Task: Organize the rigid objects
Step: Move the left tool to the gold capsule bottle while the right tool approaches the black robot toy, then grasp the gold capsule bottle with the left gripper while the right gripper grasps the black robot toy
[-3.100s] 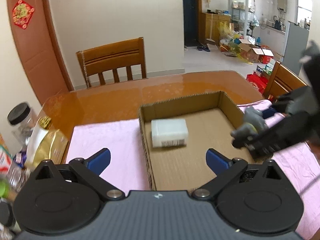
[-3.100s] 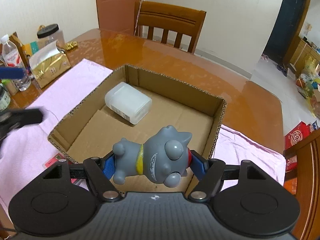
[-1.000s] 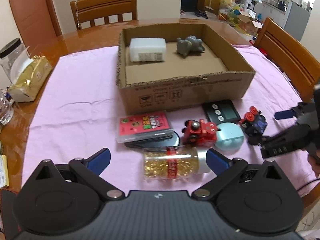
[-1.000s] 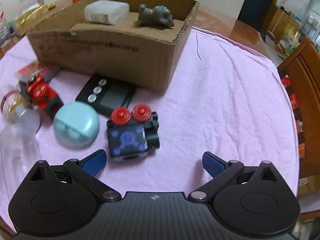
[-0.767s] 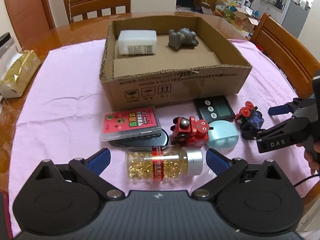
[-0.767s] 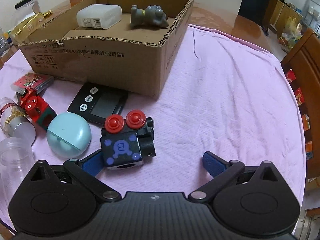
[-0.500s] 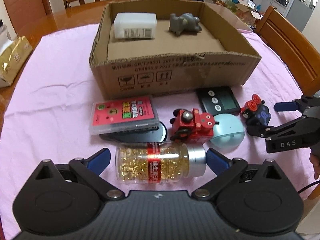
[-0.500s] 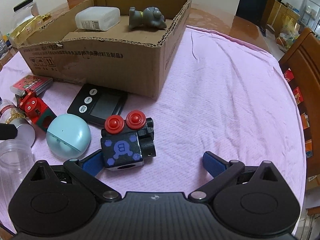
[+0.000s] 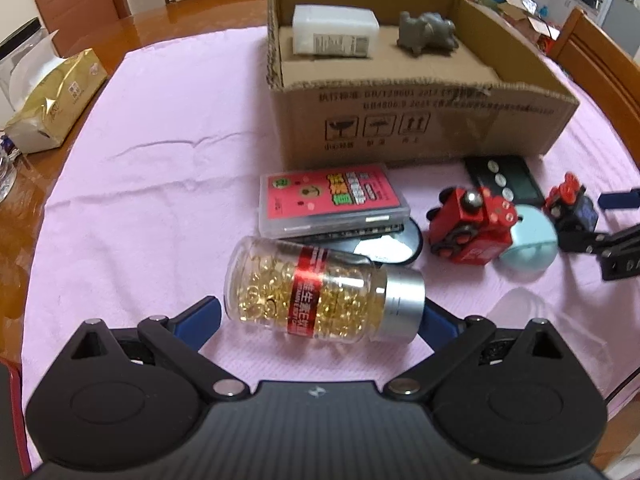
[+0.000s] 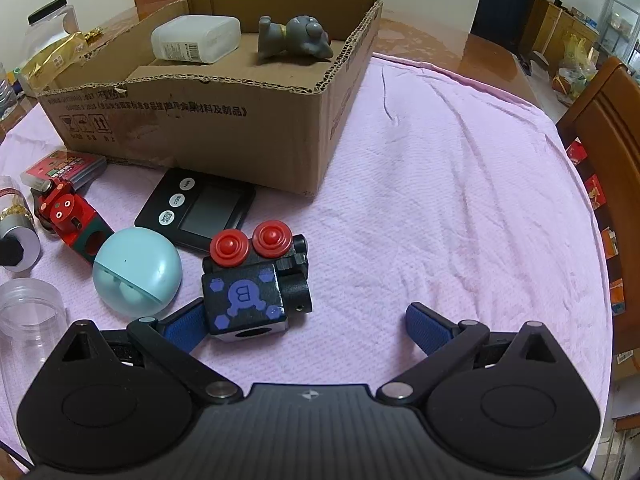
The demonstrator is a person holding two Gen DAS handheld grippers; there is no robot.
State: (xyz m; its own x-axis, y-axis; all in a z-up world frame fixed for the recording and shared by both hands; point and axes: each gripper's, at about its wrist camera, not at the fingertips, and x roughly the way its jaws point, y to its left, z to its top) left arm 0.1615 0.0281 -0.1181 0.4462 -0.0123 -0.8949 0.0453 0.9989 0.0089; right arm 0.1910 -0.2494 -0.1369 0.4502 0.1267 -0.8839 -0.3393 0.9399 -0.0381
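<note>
Left gripper point(image 9: 320, 318): spread wide, flanking capsule bottle point(image 9: 320, 294) lying lower centre. Right gripper point(image 10: 304, 322): spread wide, left finger touching black robot toy point(image 10: 256, 280), lower centre. Cardboard box point(image 10: 224, 120): upper left.

Both views sit just behind their own tool, low over the pink-clothed bench point(image 9: 152, 160), looking forward and slightly down along the blue-tipped fingers. The left view faces the open brown cardboard box point(image 9: 420, 120) almost square on, very near a clear bottle of golden capsules with a silver cap point(image 9: 324, 290) lying between its fingers. The right view stands further right, seeing the same box point(image 10: 224, 120) at an angle and sitting close on a black cube toy with two red knobs point(image 10: 256, 284). Both share the box, the pale blue dome point(image 9: 528, 240) point(image 10: 138, 276), the red toy engine point(image 9: 472, 226) point(image 10: 70, 216), and the cube toy point(image 9: 572, 210). The right tool point(image 9: 616, 236) shows at the left view's right edge.
</note>
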